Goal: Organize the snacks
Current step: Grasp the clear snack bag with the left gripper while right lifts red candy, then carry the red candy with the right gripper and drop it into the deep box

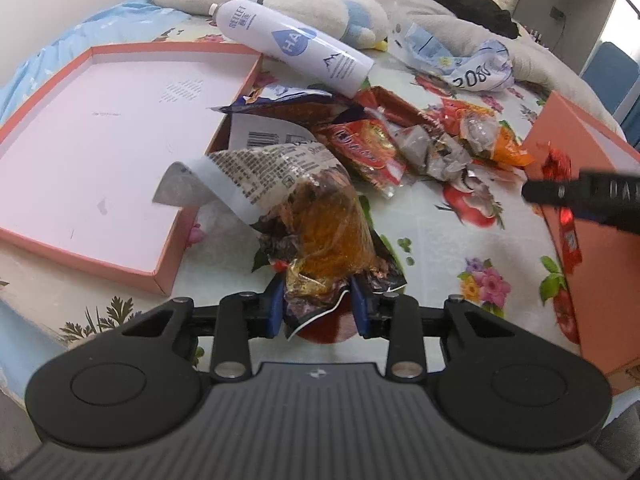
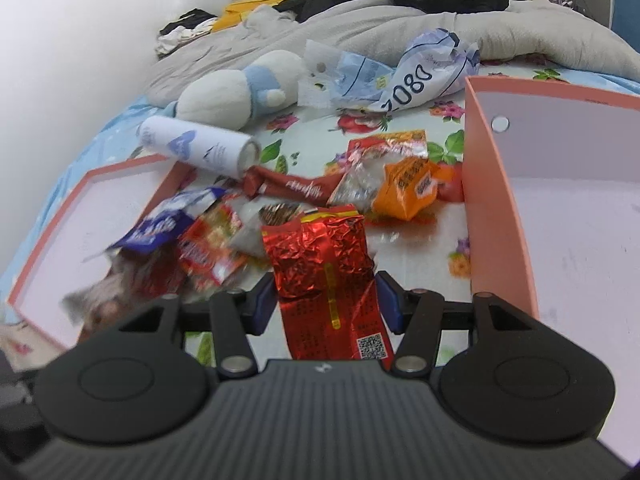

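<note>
My left gripper (image 1: 318, 304) is shut on the crumpled bottom of a clear snack bag (image 1: 320, 220) with orange-brown contents and a printed white top. The bag leans toward the shallow pink tray (image 1: 100, 120) on the left. My right gripper (image 2: 326, 300) is shut on a red foil packet (image 2: 320, 248) with a QR code, held just left of the deep pink box (image 2: 496, 208). In the left wrist view one black finger (image 1: 560, 192) of the right gripper shows by that box (image 1: 592, 280), the red foil (image 1: 556, 164) beside it. Loose snack packets (image 1: 372, 148) (image 2: 404, 184) lie piled between tray and box.
All this lies on a bed with a floral sheet. A white bottle (image 1: 296, 44) (image 2: 200, 144) rests on its side behind the pile, against the tray's corner. Behind it are a plush toy (image 2: 236, 88), a crumpled plastic bag (image 1: 472, 68), a grey duvet and dark clothes.
</note>
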{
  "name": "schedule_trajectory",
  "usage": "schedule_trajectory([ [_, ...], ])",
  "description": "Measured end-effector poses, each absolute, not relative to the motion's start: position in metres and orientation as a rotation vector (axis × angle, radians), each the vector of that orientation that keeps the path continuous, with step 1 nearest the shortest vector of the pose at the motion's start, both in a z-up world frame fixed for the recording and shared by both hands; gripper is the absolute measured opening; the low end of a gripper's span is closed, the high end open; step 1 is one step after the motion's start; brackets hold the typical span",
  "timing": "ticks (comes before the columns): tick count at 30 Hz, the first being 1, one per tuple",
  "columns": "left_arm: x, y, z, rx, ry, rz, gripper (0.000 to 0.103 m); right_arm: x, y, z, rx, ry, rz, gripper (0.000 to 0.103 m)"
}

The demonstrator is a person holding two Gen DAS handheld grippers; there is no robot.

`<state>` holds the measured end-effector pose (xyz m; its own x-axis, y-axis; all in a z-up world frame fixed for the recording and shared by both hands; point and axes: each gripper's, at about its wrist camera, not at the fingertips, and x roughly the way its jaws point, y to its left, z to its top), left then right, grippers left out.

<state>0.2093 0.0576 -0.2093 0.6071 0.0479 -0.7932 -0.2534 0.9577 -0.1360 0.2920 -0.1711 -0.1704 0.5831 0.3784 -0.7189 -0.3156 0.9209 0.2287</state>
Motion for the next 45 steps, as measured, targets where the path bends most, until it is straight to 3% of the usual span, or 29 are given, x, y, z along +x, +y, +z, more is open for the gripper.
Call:
schedule_trajectory([
  [9, 0.195, 0.042, -0.194, -0.239, 0.882, 0.123, 0.030, 0.235, -0.173, -0.166, 0.047, 0.801, 0.395, 0.056],
  [17, 0.181, 0.040, -0.172, -0.294, 0.841, 0.103, 0.029, 0.202, -0.172, -0.155, 0.033, 0.765, 0.405, 0.056],
  [45, 0.194, -0.015, -0.030, -0.293, 0.646, -0.052, 0.029, 0.202, -0.227, -0.042, 0.030, 0.533, 0.330, 0.056],
])
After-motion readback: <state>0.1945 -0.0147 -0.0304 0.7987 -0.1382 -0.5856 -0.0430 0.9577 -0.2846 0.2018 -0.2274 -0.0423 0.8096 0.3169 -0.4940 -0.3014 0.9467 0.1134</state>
